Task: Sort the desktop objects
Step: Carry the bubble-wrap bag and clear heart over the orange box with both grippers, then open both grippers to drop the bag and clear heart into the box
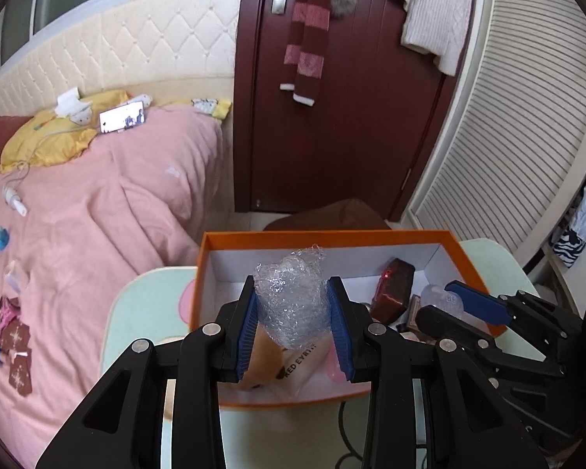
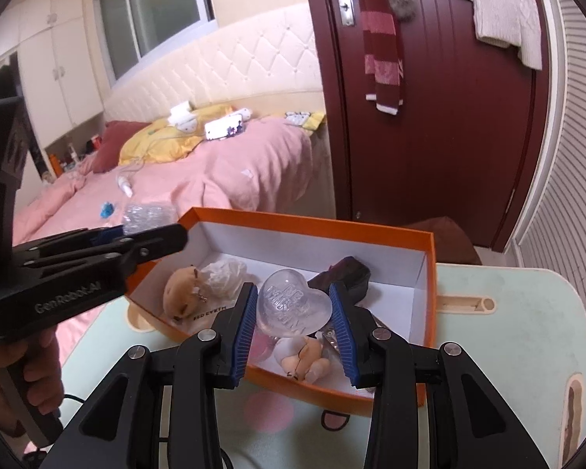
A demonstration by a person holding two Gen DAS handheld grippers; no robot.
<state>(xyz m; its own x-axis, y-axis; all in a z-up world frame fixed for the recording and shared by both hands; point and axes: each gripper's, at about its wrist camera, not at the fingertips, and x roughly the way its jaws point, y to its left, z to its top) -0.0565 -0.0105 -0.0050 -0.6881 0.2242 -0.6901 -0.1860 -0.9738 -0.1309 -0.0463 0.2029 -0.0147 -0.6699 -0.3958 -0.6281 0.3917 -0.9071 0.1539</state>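
An orange box with a white inside stands on the small pale-green table. My left gripper is shut on a crumpled wad of clear bubble wrap, held above the box's left part. My right gripper is shut on a clear plastic heart, held above the box's near side. In the left wrist view the right gripper shows at the right with the heart between its fingers. The left gripper reaches in from the left in the right wrist view, bubble wrap in it.
In the box lie a tan plush toy, a second small plush, a dark brown case, crumpled white plastic and a pink item. A pink bed lies left; a dark red door stands behind.
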